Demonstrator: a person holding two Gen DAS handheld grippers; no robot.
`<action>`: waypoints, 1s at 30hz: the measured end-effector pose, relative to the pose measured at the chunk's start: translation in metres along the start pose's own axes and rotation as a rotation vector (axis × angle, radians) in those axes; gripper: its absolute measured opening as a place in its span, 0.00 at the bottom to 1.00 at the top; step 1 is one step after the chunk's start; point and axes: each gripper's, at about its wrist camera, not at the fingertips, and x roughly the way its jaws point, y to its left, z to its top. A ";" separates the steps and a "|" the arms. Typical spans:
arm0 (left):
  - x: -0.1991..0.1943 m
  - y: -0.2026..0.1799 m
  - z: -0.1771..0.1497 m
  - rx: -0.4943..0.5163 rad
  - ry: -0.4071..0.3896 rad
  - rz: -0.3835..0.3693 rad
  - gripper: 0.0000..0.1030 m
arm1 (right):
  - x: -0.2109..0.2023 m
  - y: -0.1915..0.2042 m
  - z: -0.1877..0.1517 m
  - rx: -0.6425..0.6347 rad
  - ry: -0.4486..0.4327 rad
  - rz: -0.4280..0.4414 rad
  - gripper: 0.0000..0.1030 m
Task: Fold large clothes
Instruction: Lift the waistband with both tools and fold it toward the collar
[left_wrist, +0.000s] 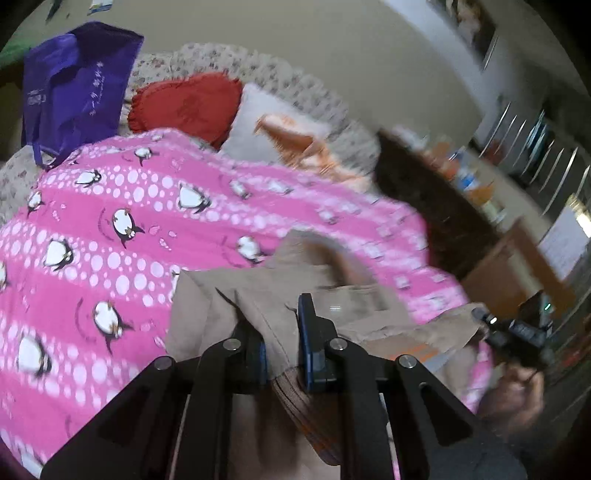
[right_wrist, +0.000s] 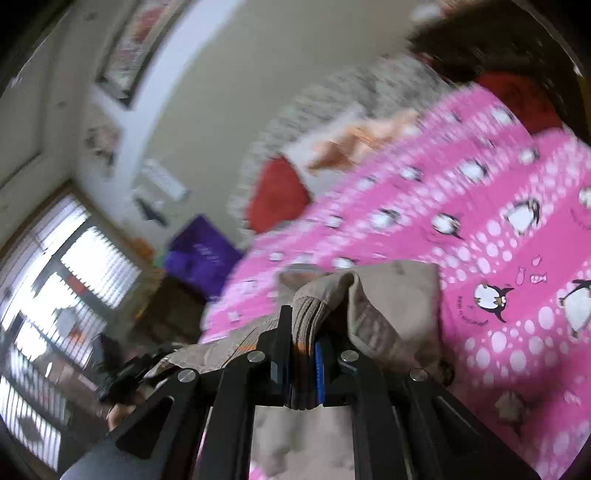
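A beige jacket (left_wrist: 295, 295) with ribbed striped trim lies over a pink penguin-print blanket (left_wrist: 110, 229) on a bed. My left gripper (left_wrist: 282, 321) is shut on a fold of the jacket near its ribbed hem, with cloth bunched between the blue pads. My right gripper (right_wrist: 304, 332) is shut on the jacket (right_wrist: 391, 302) at a ribbed cuff or hem, the fabric draping over the fingers. The right gripper also shows in the left wrist view (left_wrist: 517, 332), held by a hand at the jacket's far edge. The left gripper shows in the right wrist view (right_wrist: 125, 373).
A red cushion (left_wrist: 188, 105), a white pillow with orange cloth (left_wrist: 288, 125) and a purple bag (left_wrist: 74, 88) sit at the bed's head. A dark cabinet with bottles (left_wrist: 443, 192) stands to the right. A window (right_wrist: 55, 295) is on the left.
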 end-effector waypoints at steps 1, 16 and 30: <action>0.013 0.004 0.000 -0.014 0.020 0.020 0.12 | 0.017 -0.010 0.003 0.029 0.016 -0.034 0.08; 0.110 0.045 -0.016 -0.037 0.136 0.131 0.27 | 0.125 -0.070 0.015 0.084 0.099 -0.247 0.11; 0.002 0.036 -0.010 0.002 0.006 0.075 0.63 | 0.032 -0.005 0.012 -0.099 0.083 -0.108 0.49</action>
